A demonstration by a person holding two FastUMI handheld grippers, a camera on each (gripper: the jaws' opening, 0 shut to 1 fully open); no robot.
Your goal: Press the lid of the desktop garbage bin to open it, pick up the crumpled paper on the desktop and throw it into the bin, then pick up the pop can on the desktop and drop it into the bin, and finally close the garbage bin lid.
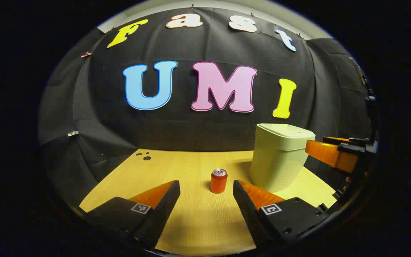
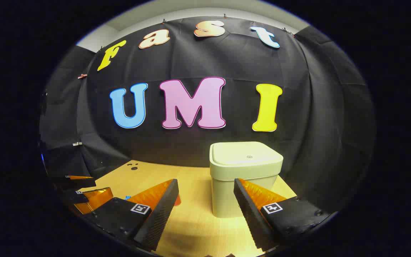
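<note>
My left gripper (image 1: 206, 189) and right gripper (image 2: 206, 187) look alike: each has two wedge-shaped jaws with ribbed inner faces, set on blocky bases with small screws. Every base carries a square black-and-white marker tag (image 1: 270, 209) on top.

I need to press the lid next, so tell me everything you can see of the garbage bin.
The garbage bin is a pale cream box with rounded corners, plastic by its look. Its lid is shut and flat, with a small round mark near the middle. It stands upright on the wooden table, close to the black cloth wall. Nothing touches it; the pop can stands apart from it.
</note>
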